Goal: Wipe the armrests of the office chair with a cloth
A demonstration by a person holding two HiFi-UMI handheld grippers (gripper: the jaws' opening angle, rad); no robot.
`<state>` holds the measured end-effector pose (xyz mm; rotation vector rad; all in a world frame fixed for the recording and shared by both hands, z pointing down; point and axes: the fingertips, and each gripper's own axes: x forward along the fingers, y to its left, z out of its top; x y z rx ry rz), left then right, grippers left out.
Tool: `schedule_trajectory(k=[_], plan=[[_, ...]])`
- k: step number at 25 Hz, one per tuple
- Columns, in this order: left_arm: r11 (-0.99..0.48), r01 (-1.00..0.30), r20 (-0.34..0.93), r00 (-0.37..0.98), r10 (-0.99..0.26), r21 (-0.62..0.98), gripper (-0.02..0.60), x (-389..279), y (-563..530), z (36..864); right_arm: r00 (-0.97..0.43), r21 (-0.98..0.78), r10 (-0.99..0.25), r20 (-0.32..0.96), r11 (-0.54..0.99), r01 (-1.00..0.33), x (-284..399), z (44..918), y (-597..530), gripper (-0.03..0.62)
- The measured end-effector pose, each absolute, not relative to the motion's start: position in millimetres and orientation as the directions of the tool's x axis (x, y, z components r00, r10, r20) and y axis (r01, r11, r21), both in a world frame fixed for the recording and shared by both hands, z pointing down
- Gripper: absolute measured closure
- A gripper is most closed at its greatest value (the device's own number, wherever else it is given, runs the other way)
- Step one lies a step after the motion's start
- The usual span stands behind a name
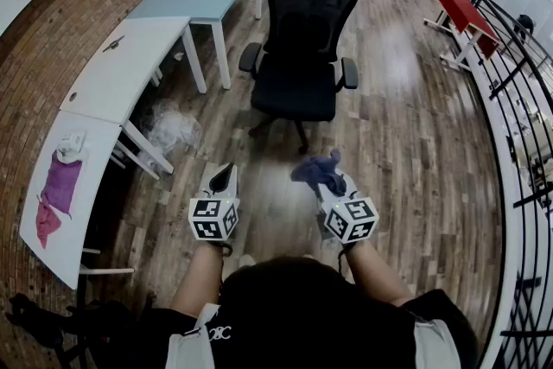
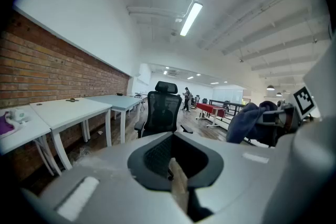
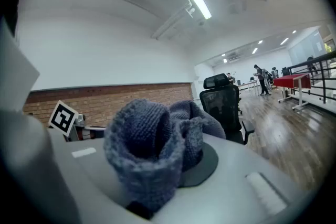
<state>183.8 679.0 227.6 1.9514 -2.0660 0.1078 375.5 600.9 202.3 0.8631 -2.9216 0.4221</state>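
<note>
A black mesh office chair (image 1: 302,39) stands on the wood floor ahead of me, facing me, with its armrests (image 1: 249,58) (image 1: 349,73) out to either side. It also shows in the left gripper view as the chair (image 2: 161,113) and in the right gripper view as the chair (image 3: 226,105). My right gripper (image 1: 328,179) is shut on a bunched blue knitted cloth (image 1: 318,171), which fills the foreground of its own view as the cloth (image 3: 157,149). My left gripper (image 1: 223,180) is shut and holds nothing. Both grippers are well short of the chair.
White desks (image 1: 130,65) line the brick wall on the left, one with a purple cloth (image 1: 59,186) on it. A crumpled clear plastic bag (image 1: 173,127) lies on the floor by a desk leg. At the right are a red table (image 1: 462,9) and a black railing (image 1: 518,99).
</note>
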Motion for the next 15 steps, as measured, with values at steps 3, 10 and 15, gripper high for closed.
schedule_trajectory(k=[3, 10, 15], plan=[[0.082, -0.988, 0.266, -0.045, -0.963, 0.128, 0.578, 187.2, 680.4, 227.7, -0.843, -0.278, -0.524, 0.122, 0.798, -0.536, 379.4, 201.9, 599.4, 0.542], [0.092, -0.988, 0.281, -0.053, -0.958, 0.127, 0.578, 184.8, 686.3, 234.2, -0.855, -0.259, -0.498, 0.147, 0.815, -0.519, 370.9, 207.3, 607.4, 0.542], [0.097, -0.987, 0.280, -0.056, -0.958, 0.132, 0.578, 173.1, 692.6, 236.8, -0.857, -0.243, -0.490, 0.160, 0.822, -0.516, 356.4, 212.0, 614.2, 0.542]])
